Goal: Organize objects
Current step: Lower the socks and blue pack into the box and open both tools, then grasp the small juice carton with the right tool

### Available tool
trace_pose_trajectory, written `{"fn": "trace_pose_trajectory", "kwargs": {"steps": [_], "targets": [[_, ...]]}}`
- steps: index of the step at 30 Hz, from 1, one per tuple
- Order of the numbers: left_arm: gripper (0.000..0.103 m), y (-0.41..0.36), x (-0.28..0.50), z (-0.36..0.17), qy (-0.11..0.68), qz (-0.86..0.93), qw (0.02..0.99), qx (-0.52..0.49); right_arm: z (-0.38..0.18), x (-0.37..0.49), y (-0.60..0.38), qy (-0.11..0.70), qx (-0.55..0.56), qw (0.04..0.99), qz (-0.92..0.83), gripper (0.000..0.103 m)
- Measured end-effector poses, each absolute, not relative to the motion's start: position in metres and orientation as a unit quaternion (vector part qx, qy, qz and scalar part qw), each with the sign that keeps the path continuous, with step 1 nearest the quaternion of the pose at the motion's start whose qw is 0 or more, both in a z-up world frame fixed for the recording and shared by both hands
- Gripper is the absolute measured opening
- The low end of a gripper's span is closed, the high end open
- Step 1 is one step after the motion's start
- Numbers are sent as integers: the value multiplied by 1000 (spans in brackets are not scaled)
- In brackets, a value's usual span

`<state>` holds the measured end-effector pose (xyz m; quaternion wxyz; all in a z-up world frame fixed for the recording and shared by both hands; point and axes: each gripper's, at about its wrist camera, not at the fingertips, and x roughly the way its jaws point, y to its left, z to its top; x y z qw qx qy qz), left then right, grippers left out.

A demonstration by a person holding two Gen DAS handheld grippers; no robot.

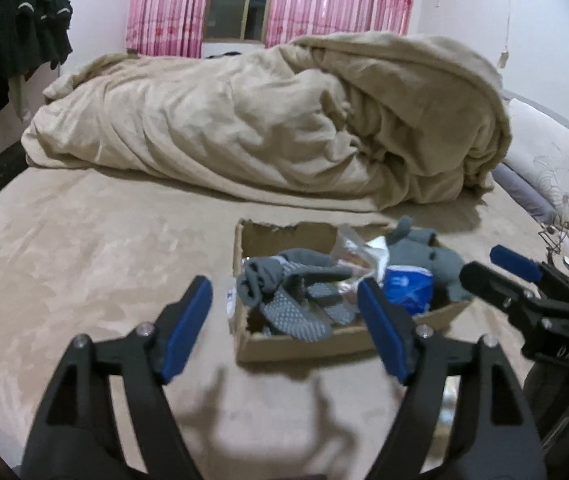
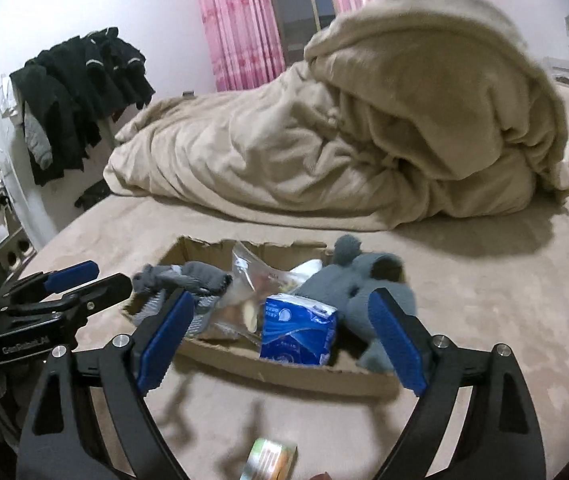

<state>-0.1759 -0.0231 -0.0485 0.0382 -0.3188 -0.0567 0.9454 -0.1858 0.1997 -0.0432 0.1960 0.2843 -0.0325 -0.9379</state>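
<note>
An open cardboard box (image 1: 304, 348) (image 2: 284, 376) sits on the beige bed. It holds grey dotted socks (image 1: 284, 304) (image 2: 188, 276), a clear plastic bag (image 1: 352, 256) (image 2: 248, 276), a blue tissue pack (image 1: 408, 288) (image 2: 296, 332) and a grey plush toy (image 1: 432, 256) (image 2: 352, 280). My left gripper (image 1: 284, 284) (image 2: 96, 276) hovers open over the box's near left side, above the socks, with nothing between its pads. My right gripper (image 2: 282, 296) (image 1: 492, 268) is open in front of the tissue pack and holds nothing. A small green and orange carton (image 2: 272, 456) lies on the bed below it.
A bunched beige duvet (image 1: 264, 128) (image 2: 344, 140) fills the far half of the bed. Dark clothes (image 1: 12, 40) (image 2: 76, 92) hang at the left wall. A pale pillow (image 1: 544, 160) lies at the right edge. Pink curtains (image 1: 336, 0) frame the window behind.
</note>
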Motion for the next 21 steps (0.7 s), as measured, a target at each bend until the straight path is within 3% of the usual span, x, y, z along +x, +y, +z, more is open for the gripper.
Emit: {"fn": "trace_pose_trajectory", "kwargs": {"steps": [5, 13, 21], "targets": [[83, -20, -141, -29, -54, 946, 23, -318, -22, -153, 205, -32, 272, 197, -941, 91], [83, -13, -88, -6, -47, 956, 12, -290, -12, -120, 211, -25, 278, 198, -940, 91], [83, -12, -76, -24, -53, 947, 13, -316, -24, -102, 210, -18, 297, 202, -933, 91]]}}
